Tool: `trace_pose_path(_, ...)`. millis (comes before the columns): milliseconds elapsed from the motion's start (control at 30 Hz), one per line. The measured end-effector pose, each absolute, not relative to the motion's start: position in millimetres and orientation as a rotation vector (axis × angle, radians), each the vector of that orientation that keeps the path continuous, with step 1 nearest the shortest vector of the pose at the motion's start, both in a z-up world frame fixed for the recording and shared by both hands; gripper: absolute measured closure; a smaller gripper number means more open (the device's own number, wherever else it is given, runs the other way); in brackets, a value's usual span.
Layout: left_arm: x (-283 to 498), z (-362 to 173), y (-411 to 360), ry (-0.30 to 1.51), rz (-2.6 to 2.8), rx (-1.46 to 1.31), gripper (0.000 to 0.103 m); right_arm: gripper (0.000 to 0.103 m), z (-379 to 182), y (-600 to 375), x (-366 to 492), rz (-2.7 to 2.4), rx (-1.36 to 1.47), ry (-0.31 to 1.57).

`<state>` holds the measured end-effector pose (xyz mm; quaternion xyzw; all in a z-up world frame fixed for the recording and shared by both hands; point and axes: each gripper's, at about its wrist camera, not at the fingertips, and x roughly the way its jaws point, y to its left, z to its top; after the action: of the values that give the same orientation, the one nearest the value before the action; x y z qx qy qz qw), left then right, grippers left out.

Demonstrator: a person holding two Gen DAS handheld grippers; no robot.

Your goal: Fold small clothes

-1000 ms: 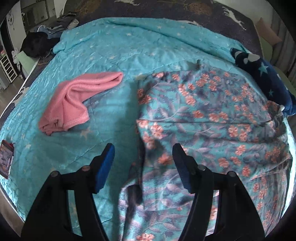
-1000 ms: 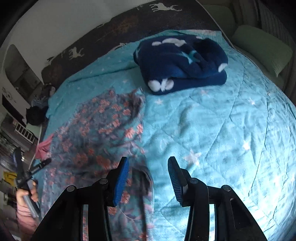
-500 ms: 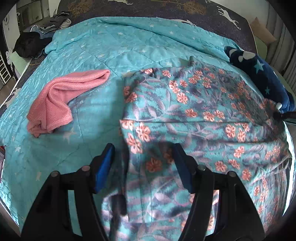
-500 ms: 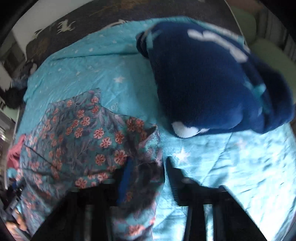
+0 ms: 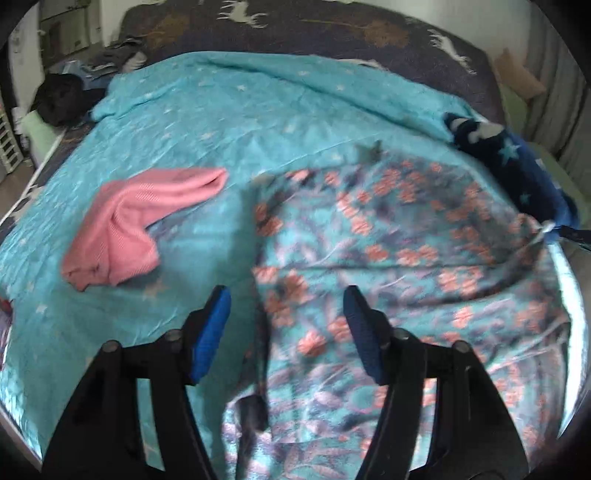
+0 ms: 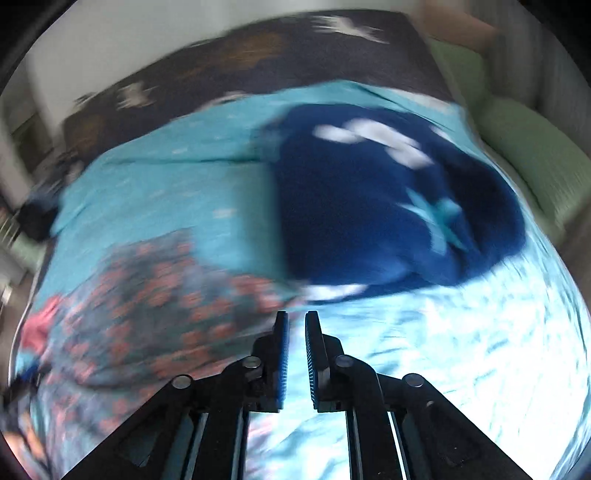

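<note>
Left wrist only: pink cloth (image 5: pixel 136 236).

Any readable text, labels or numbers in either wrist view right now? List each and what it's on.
None readable.
Floral garment, pink cloth, navy fleece: patterns only, no lettering.
Dark bedspread: white deer shapes, no words.
Item at the left wrist view's left edge: too cut off to read.
</note>
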<state>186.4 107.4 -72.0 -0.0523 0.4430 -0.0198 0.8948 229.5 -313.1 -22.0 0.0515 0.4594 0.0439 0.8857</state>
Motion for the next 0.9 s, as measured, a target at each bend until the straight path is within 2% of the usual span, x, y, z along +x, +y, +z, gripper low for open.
trace_pose_path(33, 190, -69, 107, 0.928, -0.065, -0.110, 0.056, 0.085, -19, -302, 228, 0.127, 0.084, 0.963)
trace_pose_path(67, 194, -68, 107, 0.939, -0.086, -0.109, 0.058, 0.084, -17, -292, 227, 0.159, 0.068, 0.965)
trace_pose_path(233, 206, -73, 111, 0.976, -0.121, -0.099, 0.057, 0.083, -22, -268, 225, 0.215, 0.067, 0.967)
trace_pose_path(333, 208, -81, 111, 1.000, -0.125, -0.074, 0.048, 0.083, -31, -263, 221, 0.218, 0.068, 1.003)
trace_pose_path(433, 210, -88, 111, 1.005, -0.108, -0.044, 0.048, 0.083, -39, -267, 215, 0.219, 0.078, 1.027)
trace_pose_path(467, 210, -89, 110, 1.003, -0.111, -0.051, 0.052, 0.083, -40, -270, 213, 0.216, 0.079, 1.030)
trace_pose_path(500, 209, -88, 110, 0.994, -0.111, -0.052, 0.062, 0.083, -41, -270, 211, 0.214, 0.081, 1.031)
trace_pose_path(533, 208, -86, 108, 0.975, -0.108, -0.043, 0.088, 0.083, -41, -271, 209, 0.212, 0.084, 1.032)
trace_pose_path(700, 199, -68, 104, 0.913, -0.099, -0.013, 0.090, 0.082, -41, -274, 202, 0.207, 0.099, 1.032)
trace_pose_path(900, 199, -71, 109, 0.940, -0.080, -0.001, 0.089, 0.081, -41, -276, 200, 0.209, 0.118, 1.034)
